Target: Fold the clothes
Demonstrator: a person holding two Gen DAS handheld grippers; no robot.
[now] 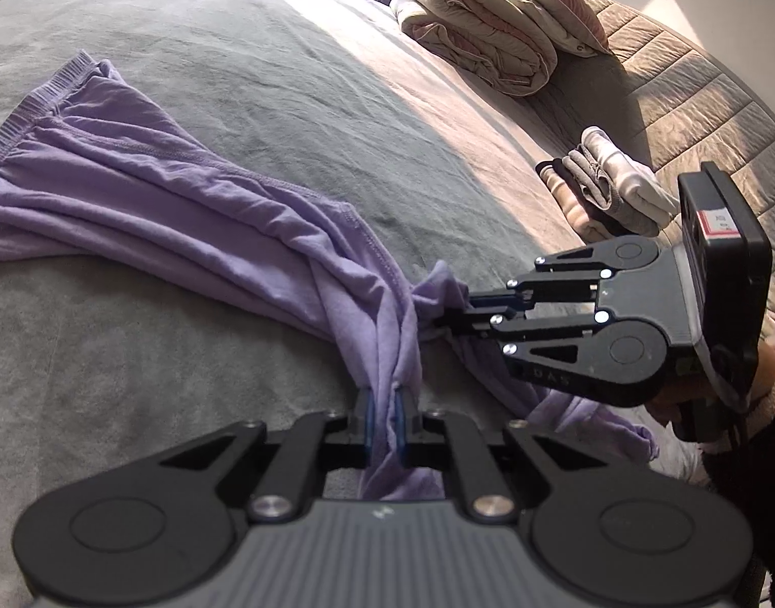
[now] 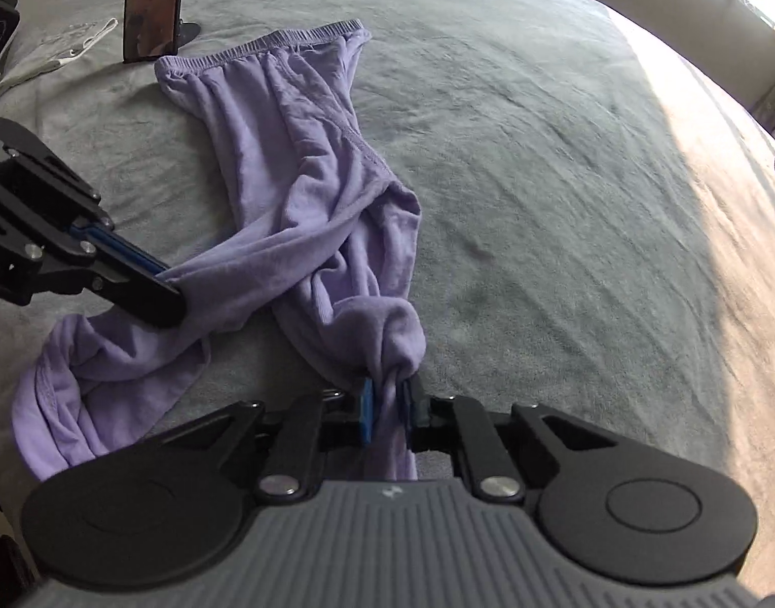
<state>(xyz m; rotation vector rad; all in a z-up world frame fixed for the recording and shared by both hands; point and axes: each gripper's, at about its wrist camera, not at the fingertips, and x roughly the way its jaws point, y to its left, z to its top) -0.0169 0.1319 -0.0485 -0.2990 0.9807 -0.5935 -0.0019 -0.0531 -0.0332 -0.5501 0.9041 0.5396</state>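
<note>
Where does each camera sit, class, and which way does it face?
Left wrist: on the left claw, looking down along it over the grey bed; the right claw and a pink sleeve show.
Right wrist: on the right claw, facing the waistband; the left claw shows.
Shared: the purple trousers, both claws shut on them.

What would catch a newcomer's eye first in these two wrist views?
The lavender pants stretched across the grey bedspread, waistband at the far end. Both grippers are shut on bunched leg fabric at the near end: the left gripper and the right gripper, close together. Beyond, folded clothes and a rolled quilt lie in sunlight.
</note>
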